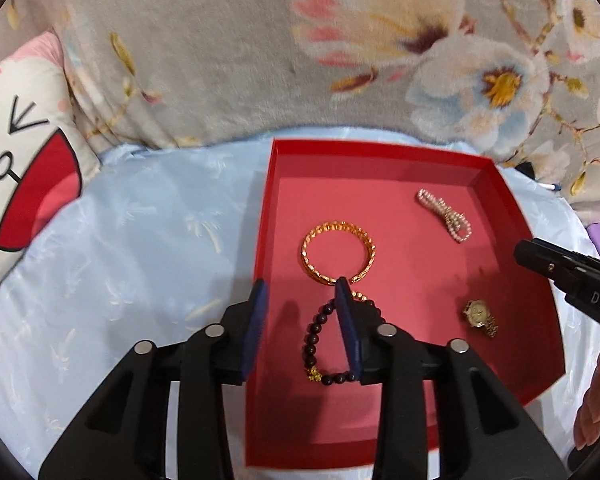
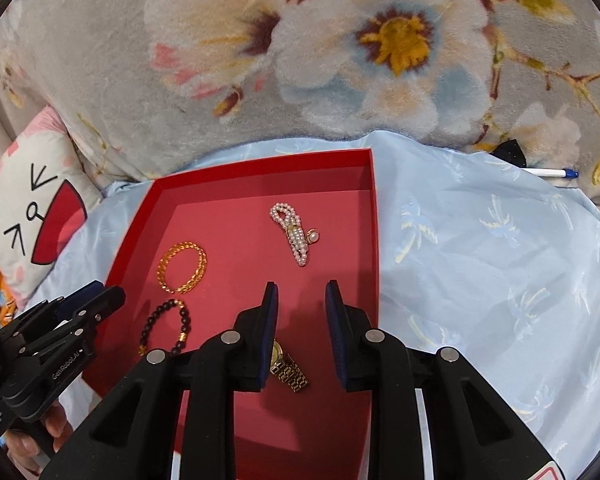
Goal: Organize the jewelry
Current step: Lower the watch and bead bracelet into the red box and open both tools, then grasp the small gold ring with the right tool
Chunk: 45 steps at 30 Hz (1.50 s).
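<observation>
A red tray (image 1: 512,216) (image 2: 260,168) lies on the pale blue sheet. In it lie a gold bangle (image 1: 338,252) (image 2: 182,266), a dark bead bracelet (image 1: 314,336) (image 2: 166,326), a pearl bracelet (image 1: 444,214) (image 2: 294,234) and a gold watch (image 1: 480,316) (image 2: 288,370). My left gripper (image 1: 300,286) is open and empty above the tray's left wall, over the bead bracelet. My right gripper (image 2: 300,286) is open and empty above the watch, which shows between its fingers.
A grey floral blanket (image 1: 240,40) rises behind the tray. A white and red cushion (image 1: 24,160) sits at the left. A white pen (image 2: 552,172) lies at the far right on the blue sheet (image 2: 500,260).
</observation>
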Each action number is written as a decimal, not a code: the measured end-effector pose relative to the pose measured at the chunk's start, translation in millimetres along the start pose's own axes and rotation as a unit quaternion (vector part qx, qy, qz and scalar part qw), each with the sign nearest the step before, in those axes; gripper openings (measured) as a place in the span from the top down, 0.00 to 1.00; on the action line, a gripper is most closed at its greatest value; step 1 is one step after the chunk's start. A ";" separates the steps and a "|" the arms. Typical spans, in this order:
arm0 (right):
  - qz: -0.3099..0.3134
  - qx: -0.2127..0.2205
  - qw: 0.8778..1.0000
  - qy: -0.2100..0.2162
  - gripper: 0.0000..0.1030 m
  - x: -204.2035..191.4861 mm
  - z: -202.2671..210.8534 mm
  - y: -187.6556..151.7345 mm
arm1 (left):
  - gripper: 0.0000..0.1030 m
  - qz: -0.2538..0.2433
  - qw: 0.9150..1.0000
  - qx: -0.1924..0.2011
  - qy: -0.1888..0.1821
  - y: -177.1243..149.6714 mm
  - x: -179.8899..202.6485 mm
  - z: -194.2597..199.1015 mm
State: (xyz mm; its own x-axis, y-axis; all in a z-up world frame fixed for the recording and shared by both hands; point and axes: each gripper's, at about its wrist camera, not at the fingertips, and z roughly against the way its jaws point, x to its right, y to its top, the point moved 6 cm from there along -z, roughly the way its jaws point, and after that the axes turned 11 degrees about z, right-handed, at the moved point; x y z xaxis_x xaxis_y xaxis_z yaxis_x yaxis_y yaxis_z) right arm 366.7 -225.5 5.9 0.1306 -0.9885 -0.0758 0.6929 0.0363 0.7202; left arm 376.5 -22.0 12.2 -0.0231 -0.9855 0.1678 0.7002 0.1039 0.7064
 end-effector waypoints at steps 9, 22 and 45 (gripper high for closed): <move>-0.008 0.030 0.999 0.022 0.66 -3.4 60.2 -44.8 | 0.60 -0.019 1.000 0.025 -0.006 -27.9 -8.4 57.2; 0.007 0.016 1.000 0.001 0.66 -17.0 129.6 -165.2 | 0.46 -0.060 0.998 -0.006 -0.026 -132.2 -1.2 110.8; 0.091 -0.005 0.994 0.063 0.73 -110.7 124.7 -217.5 | 0.34 -0.043 0.999 -0.022 -0.027 -196.5 -10.9 124.2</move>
State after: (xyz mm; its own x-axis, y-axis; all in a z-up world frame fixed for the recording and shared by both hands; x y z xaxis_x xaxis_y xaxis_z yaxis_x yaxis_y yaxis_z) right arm 113.2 -142.3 -56.4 0.3416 -0.9393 -0.0302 0.6561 0.2154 0.7233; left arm 150.5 -15.0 -43.0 -0.1210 -0.9820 0.1453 0.7242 0.0128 0.6895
